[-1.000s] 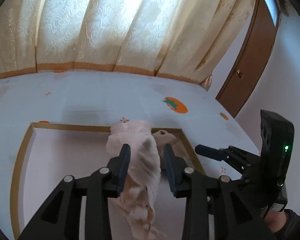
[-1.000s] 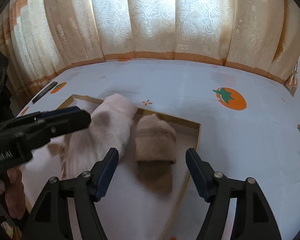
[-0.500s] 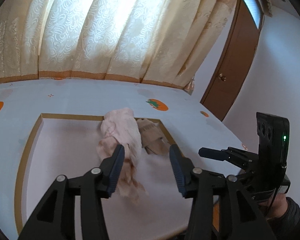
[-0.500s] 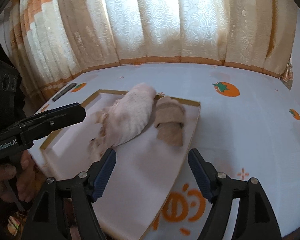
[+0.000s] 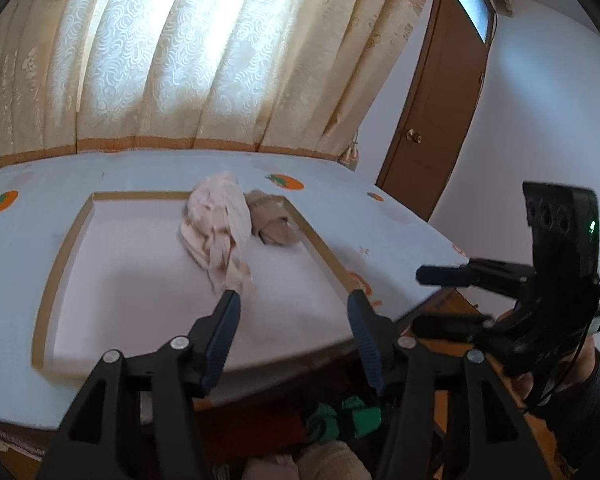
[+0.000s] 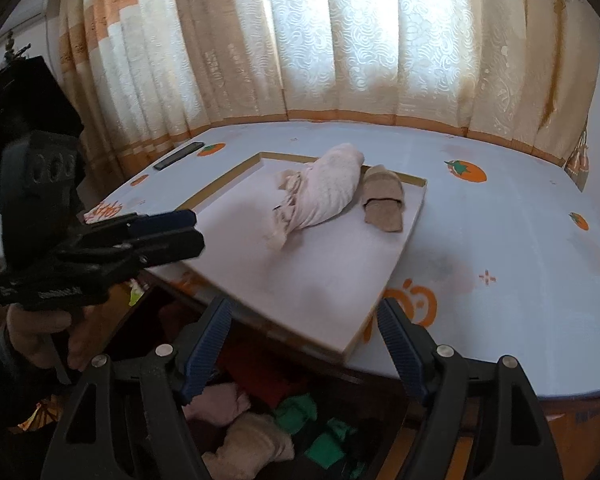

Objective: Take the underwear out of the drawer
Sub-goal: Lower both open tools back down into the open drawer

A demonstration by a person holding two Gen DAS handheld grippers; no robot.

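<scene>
Both tools stand free of cloth. Left tool (image 5: 294, 300): jaws spread wide and holding nothing, hovering over the near edge of the white tray (image 5: 80, 220), which suggests a release rather than a reach. Right tool (image 6: 304, 322): jaws equally wide and vacant, poised above the open drawer (image 6: 268, 420), apparently positioned for the next pick.

Pink underwear (image 5: 218, 222): lies loosely crumpled on the tray, its trailing end pointing toward the left tool, as soft fabric falls when let go. Tan rolled piece (image 5: 270, 218): rests just beside the pink one, toward the tray's right rim, so removed items are gathered in one place.

Tray: sits on the counter (image 6: 500, 240), covered in a pale cloth printed with orange fruit; its near corner overhangs the counter edge, directly above the drawer, keeping the transfer path short.

Drawer contents, seen in the right wrist view: a pink piece (image 6: 216, 402), a tan piece (image 6: 256, 446) and green items (image 6: 324, 436), heaped together. Judged from this, the task is partly done, with more garments left to lift out. Limp fabric may snag neighbouring pieces when pinched.

Curtains (image 6: 300, 40) close the background.
</scene>
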